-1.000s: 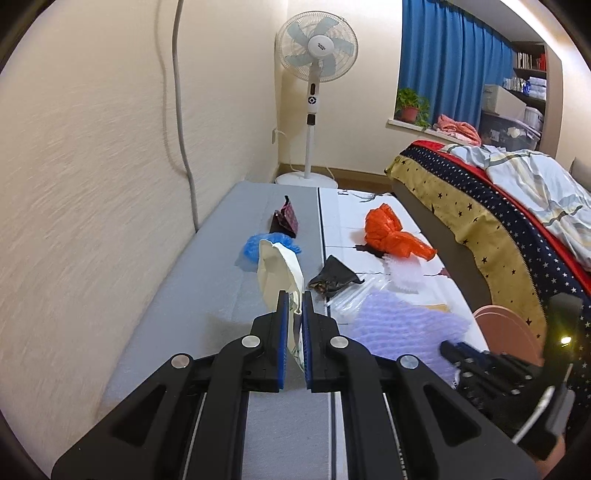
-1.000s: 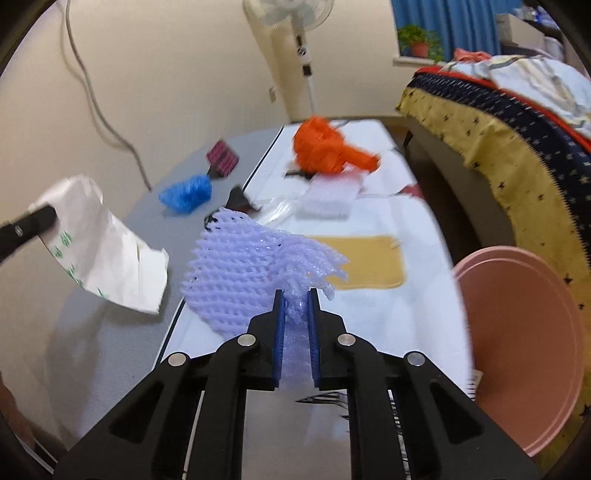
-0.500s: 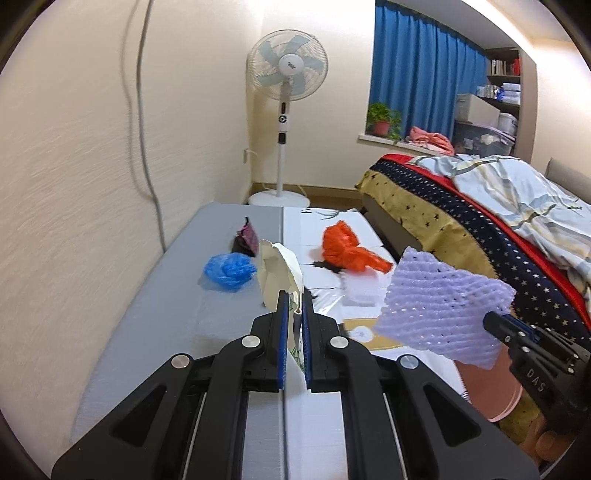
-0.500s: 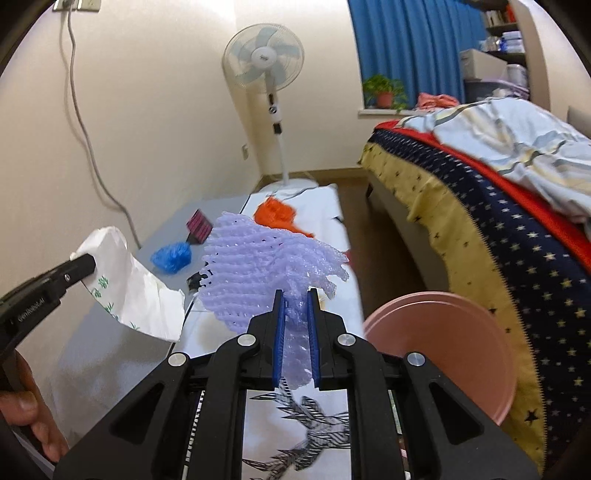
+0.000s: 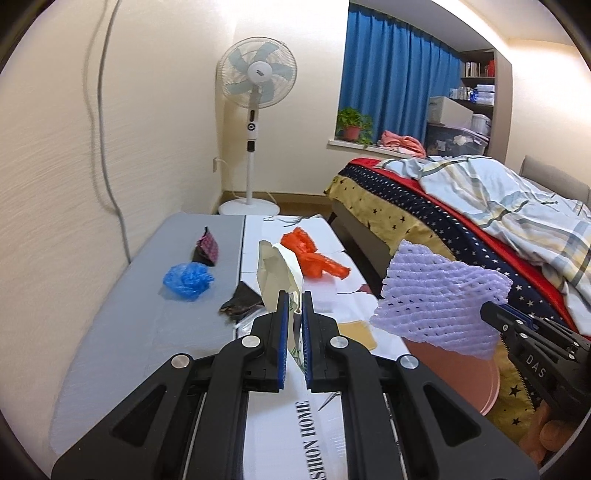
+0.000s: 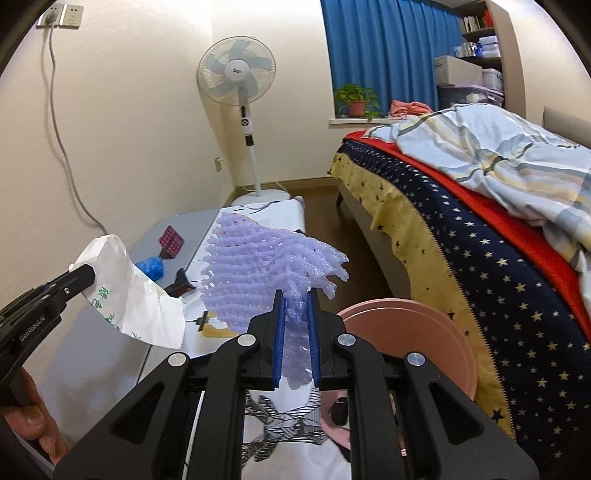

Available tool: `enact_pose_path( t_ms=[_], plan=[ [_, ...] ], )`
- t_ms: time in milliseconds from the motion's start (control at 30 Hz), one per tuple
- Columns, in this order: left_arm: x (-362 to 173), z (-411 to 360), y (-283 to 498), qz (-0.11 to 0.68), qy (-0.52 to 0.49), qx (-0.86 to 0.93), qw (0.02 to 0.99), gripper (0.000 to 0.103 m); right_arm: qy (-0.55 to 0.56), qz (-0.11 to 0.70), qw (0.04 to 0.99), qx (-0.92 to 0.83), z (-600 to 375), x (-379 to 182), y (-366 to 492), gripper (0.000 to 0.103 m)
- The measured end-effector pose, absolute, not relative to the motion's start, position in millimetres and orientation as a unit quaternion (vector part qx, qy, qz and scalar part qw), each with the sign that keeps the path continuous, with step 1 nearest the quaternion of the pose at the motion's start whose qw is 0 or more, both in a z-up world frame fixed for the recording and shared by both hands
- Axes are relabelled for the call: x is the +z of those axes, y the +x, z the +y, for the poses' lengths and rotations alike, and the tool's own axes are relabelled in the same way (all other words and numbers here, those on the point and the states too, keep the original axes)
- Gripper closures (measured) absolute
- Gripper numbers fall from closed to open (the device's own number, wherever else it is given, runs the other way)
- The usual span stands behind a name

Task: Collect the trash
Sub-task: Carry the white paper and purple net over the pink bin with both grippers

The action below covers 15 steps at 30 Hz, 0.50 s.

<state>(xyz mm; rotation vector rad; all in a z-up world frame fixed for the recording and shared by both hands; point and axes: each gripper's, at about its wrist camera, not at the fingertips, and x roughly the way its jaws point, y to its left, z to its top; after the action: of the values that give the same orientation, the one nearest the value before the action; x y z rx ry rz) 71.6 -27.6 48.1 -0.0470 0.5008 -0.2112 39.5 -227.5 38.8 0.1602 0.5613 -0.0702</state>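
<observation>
Bedroom, low table [image 5: 122,332] by bed. My left gripper [image 5: 294,306] pinched white paper bag [image 5: 277,273]; right gripper [image 6: 295,314] clamped purple foam net [image 6: 255,273] beside pink bin [image 6: 406,332]. I needed both centred over bin before release.

Background clutter, bedroom setup
Pedestal fan [image 5: 257,79] upright in the far corner by the cream wall, blue curtain [image 5: 391,70] to its right. Potted plant [image 5: 352,123] and a pink cloth [image 5: 402,139] on the window sill. Bed [image 6: 491,236] along the right: starred navy/yellow cover, rumpled striped quilt [image 6: 495,147] on top. Shelves with storage boxes [image 5: 452,122] behind it. Wall socket [image 6: 61,16] upper left, grey cable [image 6: 64,136] hanging from it.
</observation>
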Motion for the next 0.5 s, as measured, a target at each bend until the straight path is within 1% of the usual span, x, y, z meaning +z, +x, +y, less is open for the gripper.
enact_pose_path(
  t_ms=[500],
  plan=[
    [44.7, -72.8, 76.3, 0.247, -0.025, -0.159, 0.956, 0.096, 0.081, 0.274, 0.952, -0.107, -268.2, 43.1, 33.1, 0.091]
  ],
)
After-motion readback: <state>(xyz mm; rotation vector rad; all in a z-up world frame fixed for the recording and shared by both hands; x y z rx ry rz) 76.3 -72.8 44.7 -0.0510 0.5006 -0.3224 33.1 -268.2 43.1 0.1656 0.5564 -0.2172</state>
